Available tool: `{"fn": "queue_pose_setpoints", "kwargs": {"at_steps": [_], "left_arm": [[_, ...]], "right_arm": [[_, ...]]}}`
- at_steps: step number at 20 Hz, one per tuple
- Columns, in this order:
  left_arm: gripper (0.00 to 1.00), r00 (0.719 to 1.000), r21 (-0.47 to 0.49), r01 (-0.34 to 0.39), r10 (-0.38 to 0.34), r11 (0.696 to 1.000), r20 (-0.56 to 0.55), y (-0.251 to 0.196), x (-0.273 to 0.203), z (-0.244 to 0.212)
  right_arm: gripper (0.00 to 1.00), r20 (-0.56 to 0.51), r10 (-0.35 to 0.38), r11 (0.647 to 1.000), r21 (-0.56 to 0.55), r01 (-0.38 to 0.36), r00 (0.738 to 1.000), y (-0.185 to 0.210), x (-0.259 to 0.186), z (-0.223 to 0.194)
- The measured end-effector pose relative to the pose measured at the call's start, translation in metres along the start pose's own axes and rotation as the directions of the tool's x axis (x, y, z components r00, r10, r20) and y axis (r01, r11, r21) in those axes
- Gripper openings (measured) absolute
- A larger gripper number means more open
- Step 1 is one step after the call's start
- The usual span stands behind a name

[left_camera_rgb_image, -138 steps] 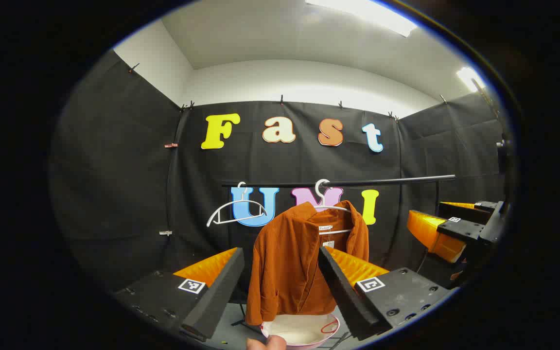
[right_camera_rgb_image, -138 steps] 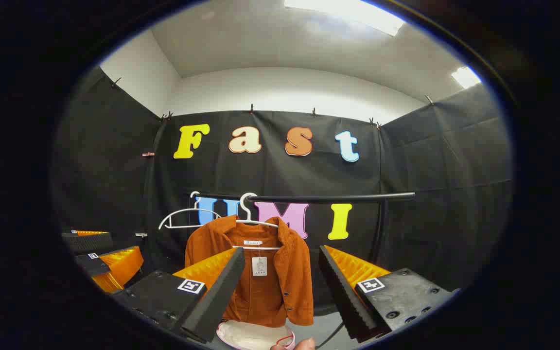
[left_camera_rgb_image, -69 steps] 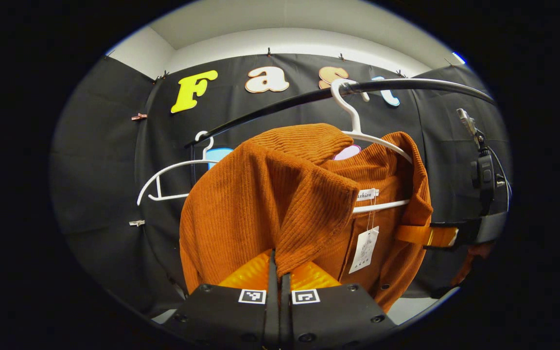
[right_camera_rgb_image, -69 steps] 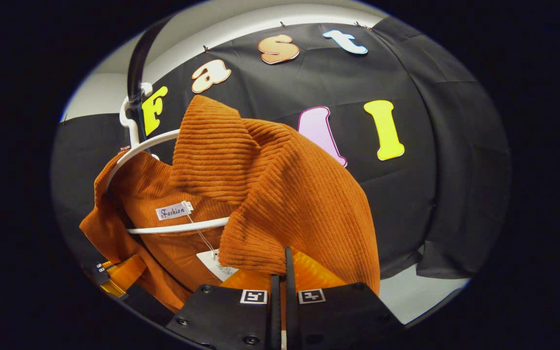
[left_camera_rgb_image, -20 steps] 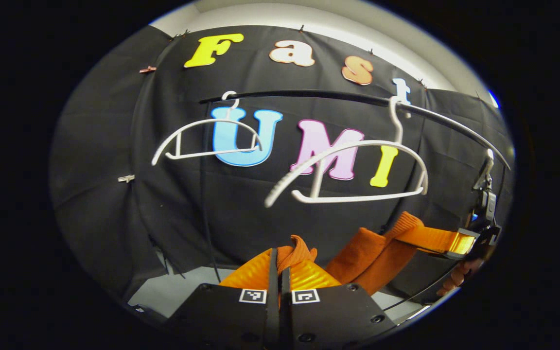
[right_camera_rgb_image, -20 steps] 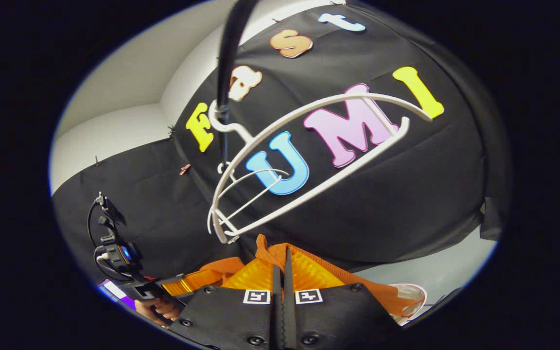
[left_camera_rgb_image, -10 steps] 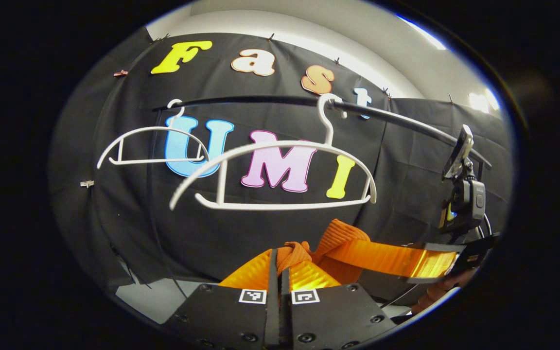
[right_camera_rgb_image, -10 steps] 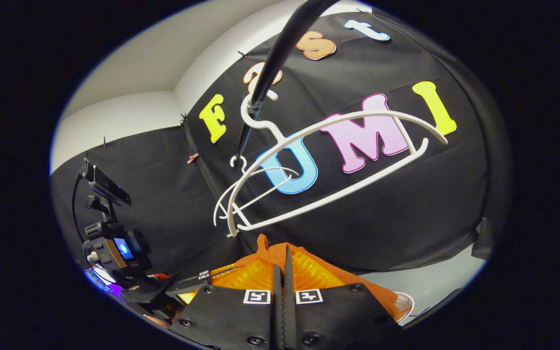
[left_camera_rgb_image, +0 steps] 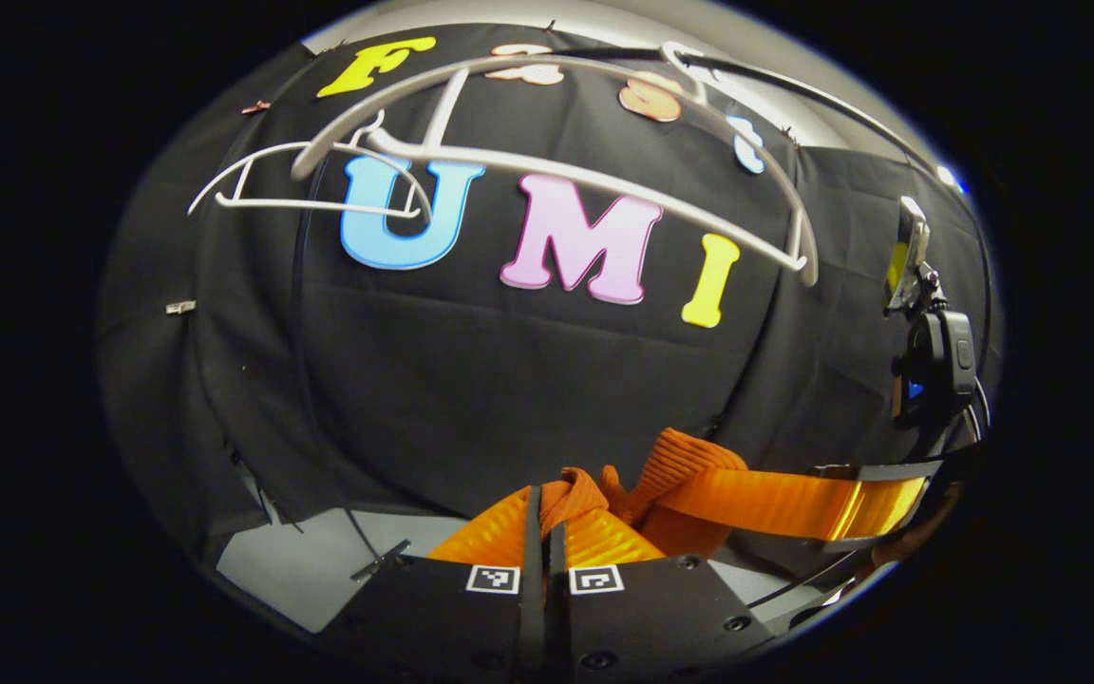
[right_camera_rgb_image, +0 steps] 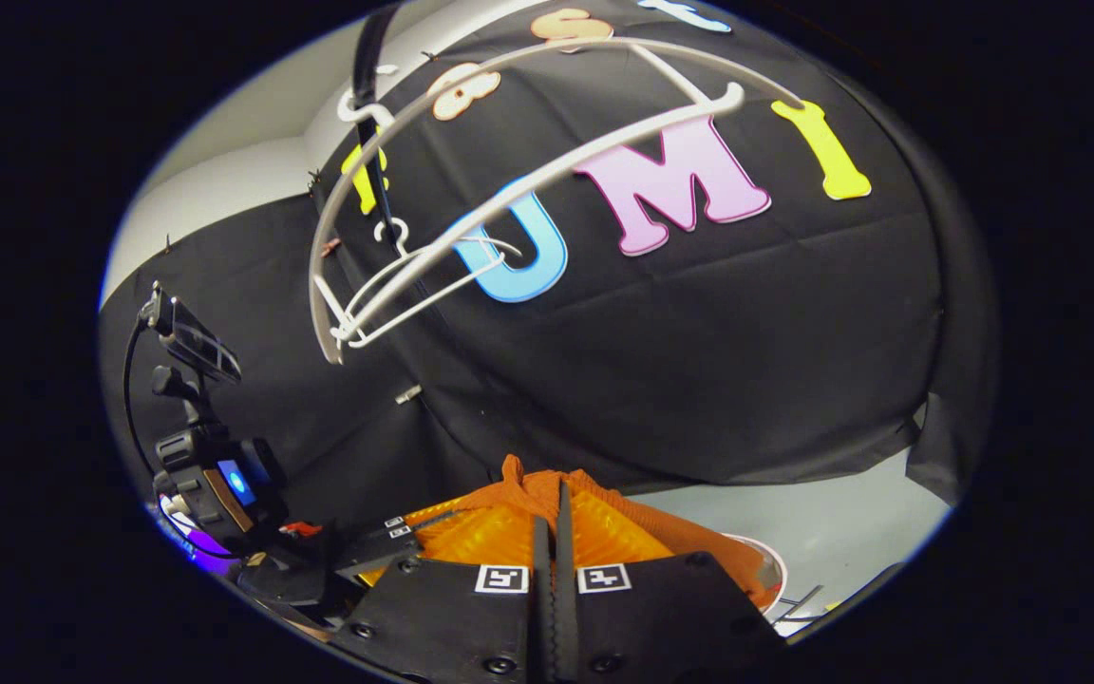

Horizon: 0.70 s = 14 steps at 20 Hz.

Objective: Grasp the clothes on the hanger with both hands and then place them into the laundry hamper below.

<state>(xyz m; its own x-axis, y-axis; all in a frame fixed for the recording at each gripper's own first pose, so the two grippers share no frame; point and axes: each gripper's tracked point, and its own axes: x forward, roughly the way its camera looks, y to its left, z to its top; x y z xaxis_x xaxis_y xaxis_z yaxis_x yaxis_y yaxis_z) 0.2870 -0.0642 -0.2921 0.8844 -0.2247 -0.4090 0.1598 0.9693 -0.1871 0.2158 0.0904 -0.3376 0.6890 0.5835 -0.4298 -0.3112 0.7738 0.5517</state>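
Orange ribbed jacket [left_camera_rgb_image: 594, 494] is pinched in both the left gripper [left_camera_rgb_image: 539, 532] and the right gripper [right_camera_rgb_image: 552, 532]; lower evenly toward the white hamper's rim [right_camera_rgb_image: 775, 570] at four o'clock.

Bare hangers [left_camera_rgb_image: 547, 171] above clothes [left_camera_rgb_image: 647, 480]

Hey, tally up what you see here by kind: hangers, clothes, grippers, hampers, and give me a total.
White plastic hangers: 2, near and far
Orange ribbed garment: 1
Grippers: 2, left gripper and right gripper
White round hamper rim: 1
Total: 6
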Motion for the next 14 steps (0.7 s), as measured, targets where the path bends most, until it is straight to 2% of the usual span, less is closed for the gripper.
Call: {"fn": "queue_pose_setpoints", "kwargs": {"at_steps": [2,4,8,9,11,13,14], "left_arm": [[0.05,0.998,-0.008,-0.035,0.035,0.999,-0.051,0.012,0.016,-0.026],[0.05,0.988,0.006,-0.091,0.091,0.996,-0.125,0.027,0.028,-0.059],[0.05,0.935,0.067,-0.167,0.18,0.984,-0.306,0.051,0.048,-0.139],[0.07,0.918,0.077,-0.181,0.196,0.981,-0.345,0.057,0.045,-0.154],[0.44,0.9,0.101,-0.198,0.221,0.975,-0.375,0.064,0.047,-0.179],[0.8,0.89,0.116,-0.204,0.234,0.972,-0.392,0.066,0.048,-0.191],[0.99,0.888,0.119,-0.205,0.236,0.971,-0.395,0.061,0.038,-0.187]], "right_arm": [[0.04,-0.05,-0.034,0.999,-0.012,0.033,0.998,-0.025,0.011,-0.024],[0.04,-0.115,-0.1,0.994,-0.054,0.094,0.988,-0.053,0.023,-0.049],[0.05,-0.264,-0.251,0.964,-0.159,0.215,0.931,-0.112,0.035,-0.119],[0.0,-0.286,-0.285,0.955,-0.165,0.246,0.915,-0.118,0.034,-0.126],[0.5,-0.332,-0.37,0.927,-0.194,0.321,0.867,-0.146,0.031,-0.153],[1.0,-0.348,-0.413,0.911,-0.184,0.37,0.842,-0.156,0.023,-0.162],[0.99,-0.344,-0.435,0.9,-0.184,0.395,0.832,-0.162,0.017,-0.164]]}}
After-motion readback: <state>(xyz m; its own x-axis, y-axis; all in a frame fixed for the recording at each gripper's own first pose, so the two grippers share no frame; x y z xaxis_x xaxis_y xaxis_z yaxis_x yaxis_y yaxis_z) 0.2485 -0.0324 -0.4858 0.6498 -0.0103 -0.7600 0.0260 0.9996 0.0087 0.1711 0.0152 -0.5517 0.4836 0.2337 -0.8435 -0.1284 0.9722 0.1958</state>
